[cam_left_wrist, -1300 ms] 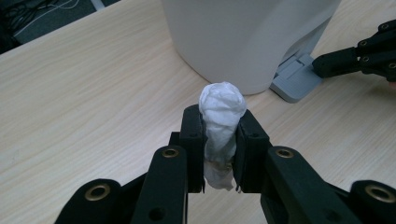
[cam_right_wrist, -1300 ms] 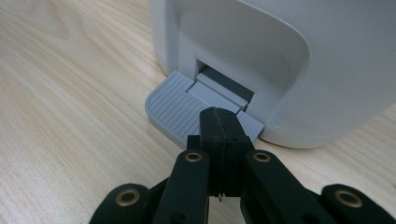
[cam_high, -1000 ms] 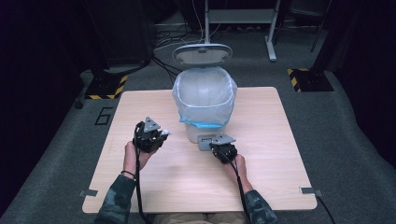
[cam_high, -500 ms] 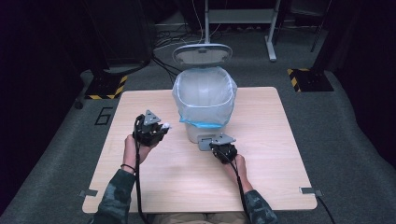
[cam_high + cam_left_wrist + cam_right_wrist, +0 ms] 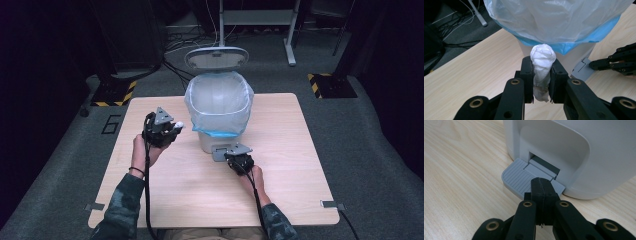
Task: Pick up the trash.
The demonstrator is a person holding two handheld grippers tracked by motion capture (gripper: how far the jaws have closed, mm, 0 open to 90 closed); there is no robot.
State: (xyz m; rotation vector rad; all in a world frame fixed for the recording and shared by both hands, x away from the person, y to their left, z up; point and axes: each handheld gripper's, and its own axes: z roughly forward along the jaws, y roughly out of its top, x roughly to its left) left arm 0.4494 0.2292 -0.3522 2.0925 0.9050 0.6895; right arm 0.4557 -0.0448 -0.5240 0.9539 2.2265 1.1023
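A white pedal bin (image 5: 210, 142) stands mid-table with its lid (image 5: 216, 56) up and a clear, blue-edged liner bag (image 5: 218, 102) over its rim. My left gripper (image 5: 174, 128) hangs above the table, left of the bin, shut on a crumpled white tissue (image 5: 178, 124). In the left gripper view the tissue wad (image 5: 542, 53) sticks up between the pads of the left gripper (image 5: 542, 63), just below the bag (image 5: 554, 20). My right gripper (image 5: 541, 181) is shut, with its tips resting on the grey foot pedal (image 5: 516, 177) at the bin's base (image 5: 564, 150).
The wooden table (image 5: 290, 165) has bare board on both sides of the bin. Beyond its far edge lie grey floor, cables and the metal legs of a stand (image 5: 290, 45). The right gripper (image 5: 599, 64) and the pedal (image 5: 581, 71) show in the left gripper view.
My left gripper has risen with the tissue in it and edged toward the bin. The right gripper stays on the pedal and the lid stays up.
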